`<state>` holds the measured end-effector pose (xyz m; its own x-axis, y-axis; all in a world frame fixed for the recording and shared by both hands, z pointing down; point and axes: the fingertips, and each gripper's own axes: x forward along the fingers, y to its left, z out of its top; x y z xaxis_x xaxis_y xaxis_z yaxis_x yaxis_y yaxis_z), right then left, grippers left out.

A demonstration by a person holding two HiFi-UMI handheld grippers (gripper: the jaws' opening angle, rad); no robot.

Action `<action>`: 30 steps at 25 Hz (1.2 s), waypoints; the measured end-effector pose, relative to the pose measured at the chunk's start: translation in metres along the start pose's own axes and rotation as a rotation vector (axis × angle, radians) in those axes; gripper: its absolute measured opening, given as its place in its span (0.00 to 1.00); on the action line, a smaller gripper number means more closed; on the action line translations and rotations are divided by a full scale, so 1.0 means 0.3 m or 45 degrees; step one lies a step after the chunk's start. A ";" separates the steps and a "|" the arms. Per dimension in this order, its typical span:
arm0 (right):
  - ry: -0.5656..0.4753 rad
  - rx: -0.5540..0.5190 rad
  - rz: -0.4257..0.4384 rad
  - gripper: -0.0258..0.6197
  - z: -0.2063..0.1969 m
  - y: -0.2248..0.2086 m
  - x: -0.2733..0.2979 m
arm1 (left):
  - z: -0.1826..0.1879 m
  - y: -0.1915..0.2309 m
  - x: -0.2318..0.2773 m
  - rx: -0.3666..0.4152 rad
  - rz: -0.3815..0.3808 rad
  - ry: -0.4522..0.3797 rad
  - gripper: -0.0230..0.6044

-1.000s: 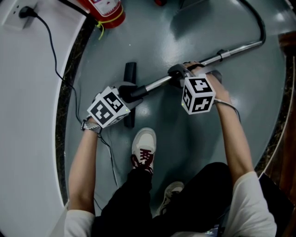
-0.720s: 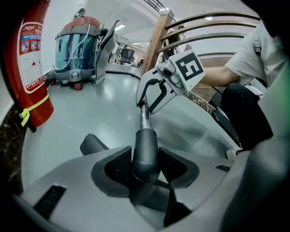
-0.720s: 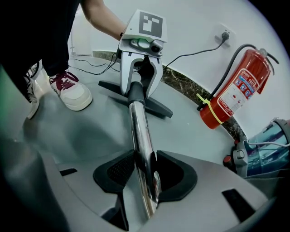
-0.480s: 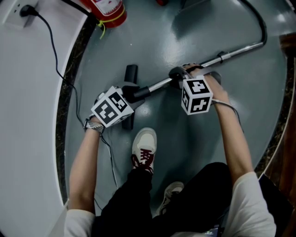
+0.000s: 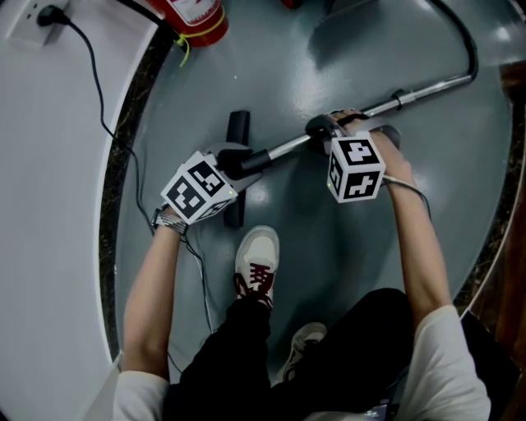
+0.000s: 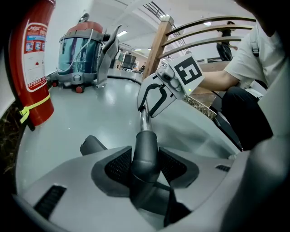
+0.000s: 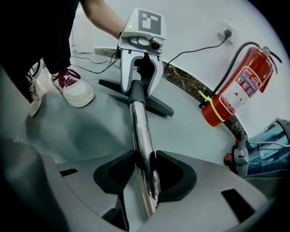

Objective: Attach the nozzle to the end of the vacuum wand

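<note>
**Nozzle and wand held together low over a glossy grey floor**

Nearest the person, a white shoe with dark red laces (image 5: 257,255) stands on the smooth grey floor (image 5: 329,247), which shines with soft reflections. Just beyond the shoe, the left gripper (image 5: 234,164) has its fingers (image 6: 115,165) pinching the dark grey neck of the nozzle (image 5: 238,125). The nozzle's long dark bar lies flat on the floor under that gripper. The chrome wand (image 5: 288,148) runs into the neck. How far it is seated I cannot tell.

Further right along the tube, the right gripper (image 5: 329,131) has its fingers (image 7: 174,174) pressed on the bare metal from both sides, and they have just been closing on it. Past that grip the wand slants up and away to a black hose (image 5: 468,41), which curves off the top of the head view.

A band of dark speckled stone (image 5: 115,164) curves around the floor's left edge, and a white wall (image 5: 49,205) rises behind it. A socket (image 5: 33,25) on that wall feeds a black cable (image 5: 94,90) that trails down along the stone. A red fire extinguisher (image 5: 193,16) stands by the wall, well apart from the nozzle. Bare floor lies between them.

Farthest off, a canister vacuum cleaner (image 6: 84,54) sits on the floor, near a wooden post with curved railings (image 6: 156,45).
</note>
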<state>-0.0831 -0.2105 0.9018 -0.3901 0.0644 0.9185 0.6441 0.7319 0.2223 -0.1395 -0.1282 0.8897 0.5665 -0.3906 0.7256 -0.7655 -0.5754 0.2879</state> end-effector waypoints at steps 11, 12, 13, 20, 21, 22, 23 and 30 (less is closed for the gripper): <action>-0.008 0.007 -0.039 0.28 0.003 -0.010 -0.011 | 0.021 0.001 0.000 0.052 0.084 -0.022 0.33; -0.006 0.004 -0.038 0.28 0.001 -0.009 -0.008 | 0.022 -0.001 0.003 0.113 0.109 0.005 0.33; -0.006 0.004 -0.038 0.28 0.000 -0.009 -0.007 | 0.025 -0.003 0.005 0.154 0.126 0.018 0.33; -0.007 0.005 -0.045 0.28 0.002 -0.015 -0.003 | 0.030 0.005 0.007 0.161 0.156 -0.010 0.32; -0.003 0.003 -0.044 0.28 0.000 -0.013 0.001 | 0.028 0.005 0.011 0.164 0.149 -0.004 0.32; 0.001 0.000 -0.043 0.28 -0.003 -0.011 0.004 | 0.025 0.005 0.017 0.171 0.143 0.001 0.32; 0.006 -0.002 -0.040 0.28 -0.006 -0.009 0.008 | 0.022 0.003 0.024 0.182 0.140 0.008 0.32; 0.029 -0.019 -0.028 0.28 -0.016 0.004 0.026 | -0.012 -0.010 0.070 0.367 0.166 0.110 0.32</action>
<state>-0.0822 -0.2123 0.9107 -0.3894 0.0327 0.9205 0.6455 0.7226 0.2474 -0.1265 -0.1320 0.9063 0.4321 -0.4188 0.7987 -0.7050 -0.7092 0.0095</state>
